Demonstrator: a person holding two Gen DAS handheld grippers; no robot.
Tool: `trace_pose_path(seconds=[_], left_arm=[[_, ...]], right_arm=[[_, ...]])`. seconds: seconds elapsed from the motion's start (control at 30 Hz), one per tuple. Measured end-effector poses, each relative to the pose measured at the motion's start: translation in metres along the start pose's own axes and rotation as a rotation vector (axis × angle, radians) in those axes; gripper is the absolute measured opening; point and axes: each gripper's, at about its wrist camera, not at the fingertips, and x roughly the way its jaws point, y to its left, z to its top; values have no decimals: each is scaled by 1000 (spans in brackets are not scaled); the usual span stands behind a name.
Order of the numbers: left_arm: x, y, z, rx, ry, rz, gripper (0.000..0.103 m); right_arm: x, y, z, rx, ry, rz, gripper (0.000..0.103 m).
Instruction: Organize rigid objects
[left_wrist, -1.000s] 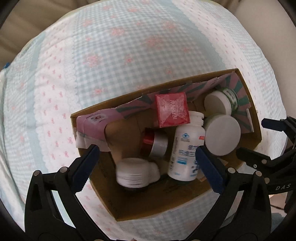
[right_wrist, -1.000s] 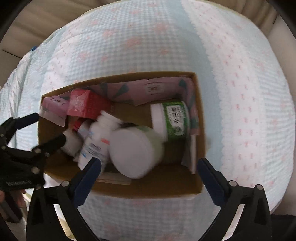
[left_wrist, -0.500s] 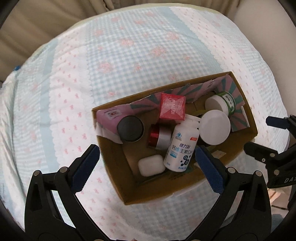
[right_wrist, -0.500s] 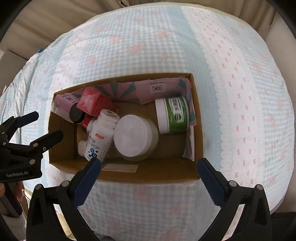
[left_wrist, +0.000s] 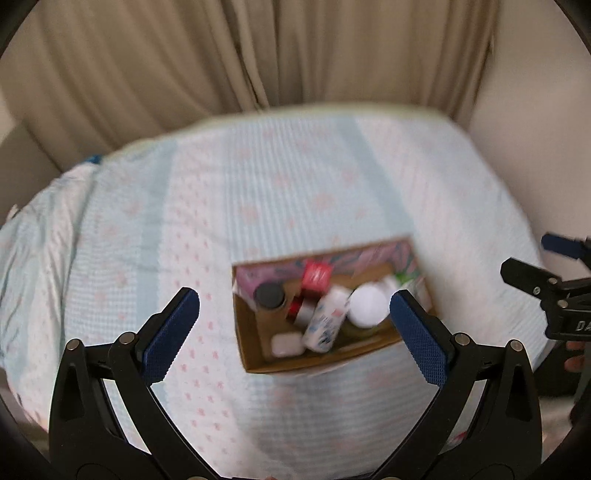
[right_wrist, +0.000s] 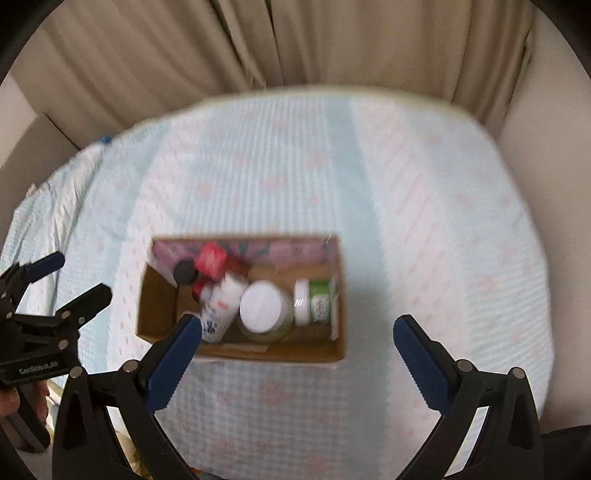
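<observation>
A cardboard box (left_wrist: 258, 354) sits on the bed; it also shows in the right wrist view (right_wrist: 157, 306). Inside lie a red carton (left_wrist: 316, 277), a black-capped jar (left_wrist: 269, 294), a white pill bottle (left_wrist: 327, 321), a white-lidded jar (left_wrist: 367, 306), a small white case (left_wrist: 286, 343) and a green-labelled jar (right_wrist: 319, 302). My left gripper (left_wrist: 294, 314) is open and empty, raised above the box. My right gripper (right_wrist: 297, 338) is open and empty, raised above the box's near side. Both views are blurred.
The bed has a light blue and white quilt with pink motifs (left_wrist: 295, 184). Beige curtains (left_wrist: 258, 55) hang behind it. A pale wall (left_wrist: 535, 110) stands at the right. The right gripper shows at the left view's right edge (left_wrist: 546, 280).
Both grippers have pulled back and up from the box, so it looks much smaller and the curtains have come into view. Both stay open and empty.
</observation>
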Motion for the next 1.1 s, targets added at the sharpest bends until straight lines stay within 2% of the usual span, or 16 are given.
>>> trace_pose_path(seconds=[0.13,0.23,0.33,0.43,0.73,1.1], left_arm=[[-73,-15,10,-72,-143,3,103],[-112,-27,10,-87,-220,29,103],[-139,-41,8,-87,-284,62,103],[-159,-50,0,-103,-333,60,103],[-187,-76,-16,-112,-416,91,103],[-190,-86,-19,-95,-426,113,103]], right_arm=[[-68,-14,8,0,-121,-9,103],[-112,-23,9,-3,-203,-19,103],[-147,-30,6,-13,-270,-26,103],[-170,-35,1,-17,-324,-35,103],[-192,-45,-15,-44,-401,-65,103],[-201,-53,-18,-35,-425,-63,103]])
